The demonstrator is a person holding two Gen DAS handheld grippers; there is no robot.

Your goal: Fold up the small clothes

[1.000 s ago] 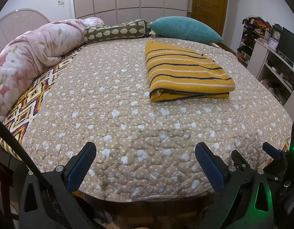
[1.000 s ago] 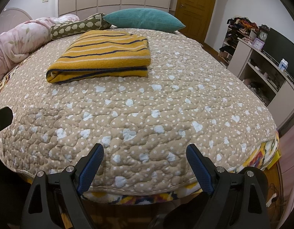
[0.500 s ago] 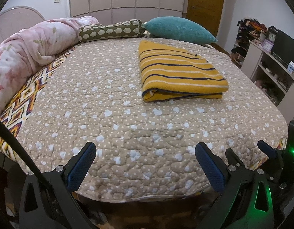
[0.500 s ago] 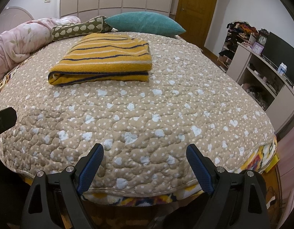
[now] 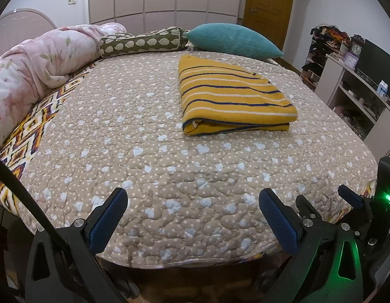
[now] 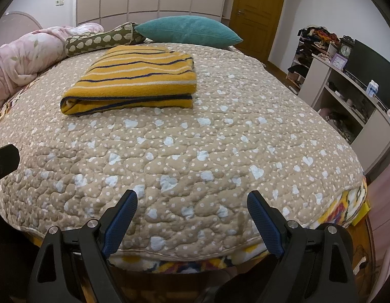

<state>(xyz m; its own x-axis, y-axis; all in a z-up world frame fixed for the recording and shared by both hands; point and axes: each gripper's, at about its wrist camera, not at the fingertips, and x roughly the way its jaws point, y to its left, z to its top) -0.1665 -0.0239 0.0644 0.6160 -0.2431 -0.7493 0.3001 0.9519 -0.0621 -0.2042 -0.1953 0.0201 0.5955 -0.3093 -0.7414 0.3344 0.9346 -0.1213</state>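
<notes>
Left wrist view, left to right: one rolled pink floral comforter (image 5: 35,65) lies along the left edge of the beige quilted bedspread with white hearts and dots (image 5: 149,136). At the head of that bedspread sit two cushions, one olive bolster printed with pale hedgehogs (image 5: 141,42) and, just right of it, one teal ribbed pillow (image 5: 232,41). One folded mustard-yellow garment with navy and white stripes (image 5: 232,98) rests flat on the bedspread, right of its centre and just in front of the teal pillow. Right of the bedspread stands one white shelf unit (image 5: 356,101). The left gripper (image 5: 192,217) hangs over the bedspread's near edge, its two blue-padded fingers (image 5: 107,221) spread wide with nothing between them. Part of the other tool shows at the right edge, with one green light.

From the right wrist view the folded garment (image 6: 134,80) sits left of the bedspread's centre (image 6: 220,151), well apart from the tool. The right gripper (image 6: 192,221) is likewise released, its two blue pads (image 6: 264,223) held apart above the bedspread's near edge, touching no cloth.
</notes>
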